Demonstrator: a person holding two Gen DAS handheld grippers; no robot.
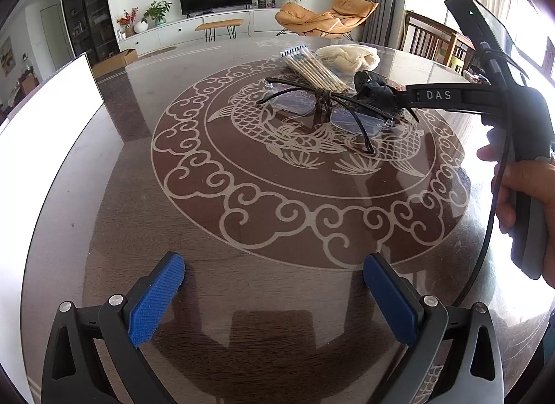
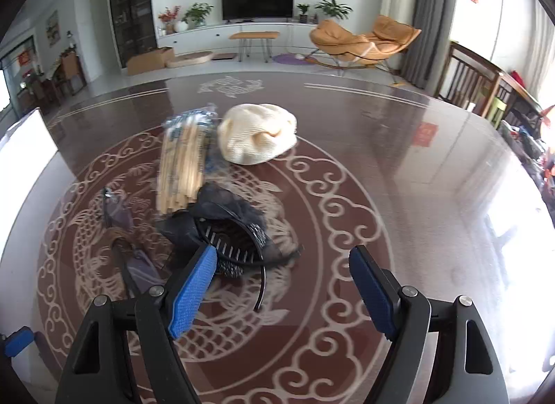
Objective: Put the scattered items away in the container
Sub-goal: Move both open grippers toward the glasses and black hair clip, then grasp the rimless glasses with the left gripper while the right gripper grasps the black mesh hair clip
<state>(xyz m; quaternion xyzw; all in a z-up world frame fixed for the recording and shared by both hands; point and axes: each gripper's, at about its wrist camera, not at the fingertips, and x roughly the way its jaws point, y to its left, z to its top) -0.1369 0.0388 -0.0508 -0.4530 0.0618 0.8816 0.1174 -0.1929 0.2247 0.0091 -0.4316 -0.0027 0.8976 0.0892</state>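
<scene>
1. You're in a home: living rm w/ dining area.
2. TV (image 2: 257,1) on a long white cabinet (image 2: 242,34), potted plants (image 2: 198,12) beside it.
3. Orange lounge chair (image 2: 364,41), grey curtains (image 2: 428,15).
4. Round dark table (image 1: 277,230) w/ fish pattern, wooden chairs (image 2: 468,83) behind it.

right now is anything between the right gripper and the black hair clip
Nothing visible. The right gripper is open, and the black hair clip lies on the table just past its left finger, near the glasses.
</scene>
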